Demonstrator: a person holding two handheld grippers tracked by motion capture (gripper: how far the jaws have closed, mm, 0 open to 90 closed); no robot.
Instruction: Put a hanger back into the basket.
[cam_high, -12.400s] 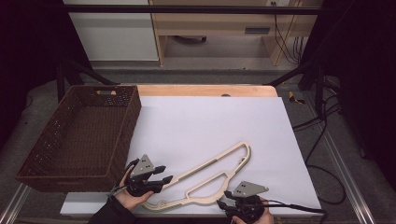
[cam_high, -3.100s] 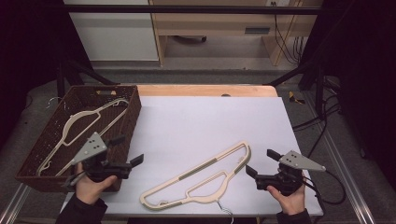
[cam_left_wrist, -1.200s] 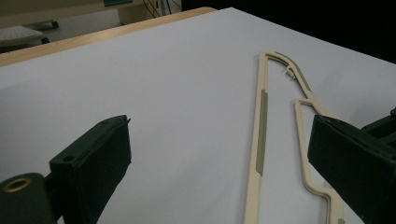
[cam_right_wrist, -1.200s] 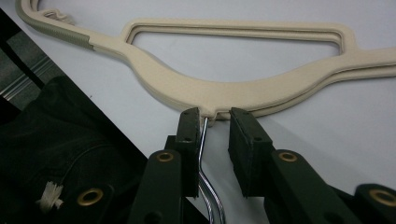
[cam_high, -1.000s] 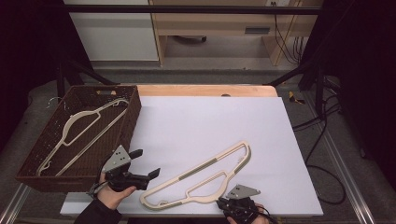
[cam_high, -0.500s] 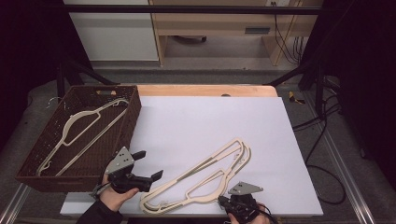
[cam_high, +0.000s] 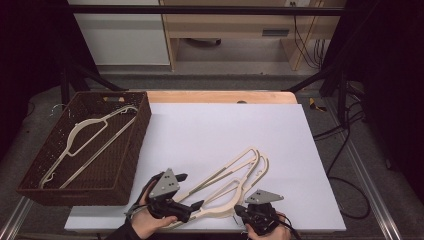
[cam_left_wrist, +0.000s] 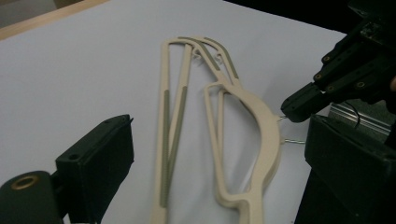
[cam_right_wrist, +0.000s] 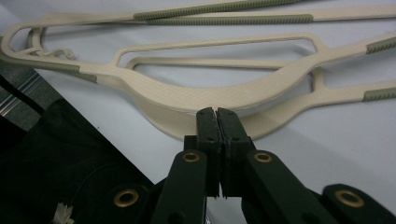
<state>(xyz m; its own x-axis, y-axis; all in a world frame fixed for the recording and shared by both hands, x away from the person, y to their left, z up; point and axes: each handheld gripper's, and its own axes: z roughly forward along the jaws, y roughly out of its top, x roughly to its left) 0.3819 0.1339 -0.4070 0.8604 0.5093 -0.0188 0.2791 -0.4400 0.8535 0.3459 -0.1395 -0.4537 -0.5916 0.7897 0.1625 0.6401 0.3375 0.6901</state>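
Hangers (cam_high: 227, 177) lying from lower left to upper right, right gripper (cam_high: 248, 214) clamped on the wire hook (cam_left_wrist: 290, 141), left gripper (cam_high: 192, 192) apart around the lower end.

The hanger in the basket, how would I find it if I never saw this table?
Find the dark woven basket on the white table's left side. The cream hanger lies alone inside it, slanting; the other hangers lie stacked on the table by the grippers.
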